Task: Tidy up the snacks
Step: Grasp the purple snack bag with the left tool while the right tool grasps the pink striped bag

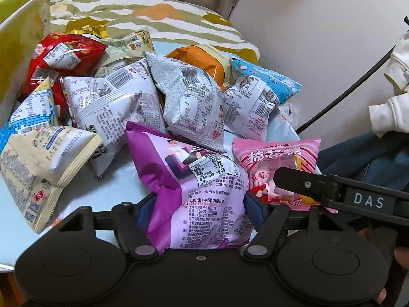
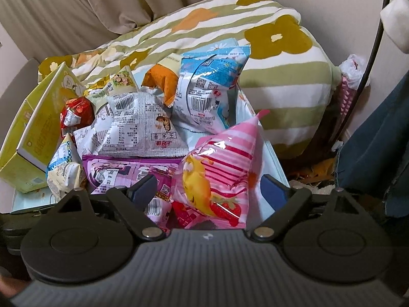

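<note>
A heap of snack bags lies on a pale blue table [image 1: 117, 176]. My left gripper [image 1: 199, 206] is shut on a purple bag [image 1: 199, 179] at its near end; the blue pads press its sides. My right gripper [image 2: 212, 186] is open around a pink striped marshmallow bag [image 2: 225, 168], with its pads standing apart from the bag's sides. The pink bag [image 1: 271, 158] also shows in the left wrist view, with the right gripper's finger [image 1: 301, 184] across it. The purple bag [image 2: 127, 171] lies left of the pink one in the right wrist view.
White [image 1: 112, 105], grey [image 1: 189, 94], blue [image 1: 258, 87], red [image 1: 61, 56], orange [image 1: 199, 58] and cream [image 1: 38, 168] bags are piled behind. A yellow-green box [image 2: 33, 133] stands open at the left. A flowered pillow [image 2: 276, 51] lies behind the table. A person's legs [image 2: 378, 153] are at the right.
</note>
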Available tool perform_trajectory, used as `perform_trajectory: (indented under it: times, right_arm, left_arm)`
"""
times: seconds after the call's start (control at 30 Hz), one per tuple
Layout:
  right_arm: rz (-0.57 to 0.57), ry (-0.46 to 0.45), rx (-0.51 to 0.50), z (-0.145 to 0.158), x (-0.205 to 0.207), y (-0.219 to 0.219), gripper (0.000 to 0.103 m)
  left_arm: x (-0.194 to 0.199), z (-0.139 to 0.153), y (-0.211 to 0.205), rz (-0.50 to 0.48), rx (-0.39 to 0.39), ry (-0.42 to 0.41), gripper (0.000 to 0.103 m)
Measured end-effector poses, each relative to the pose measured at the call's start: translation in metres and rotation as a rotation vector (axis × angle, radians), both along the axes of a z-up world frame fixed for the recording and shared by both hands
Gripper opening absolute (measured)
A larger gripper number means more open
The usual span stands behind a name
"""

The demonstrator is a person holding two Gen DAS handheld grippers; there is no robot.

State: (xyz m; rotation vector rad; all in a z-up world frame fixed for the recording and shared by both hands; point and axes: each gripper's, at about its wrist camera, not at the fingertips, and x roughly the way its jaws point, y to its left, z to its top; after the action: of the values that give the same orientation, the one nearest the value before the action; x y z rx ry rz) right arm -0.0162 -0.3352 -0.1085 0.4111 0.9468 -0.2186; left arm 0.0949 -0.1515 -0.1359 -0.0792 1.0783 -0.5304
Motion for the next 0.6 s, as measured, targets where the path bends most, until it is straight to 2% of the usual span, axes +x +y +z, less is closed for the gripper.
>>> perform_trajectory:
  times: [0.3, 0.6]
  right_arm:
    - [0.007, 0.015, 0.009, -0.01, 0.01, -0.001, 0.1]
    - [0.013, 0.038, -0.027, -0.021, 0.019, 0.003, 0.086]
  left_arm:
    - [-0.006, 0.005, 0.008, 0.016, 0.035, -0.029, 0.074]
    - [-0.01, 0.011, 0.012, 0.023, 0.034, -0.043, 0.074]
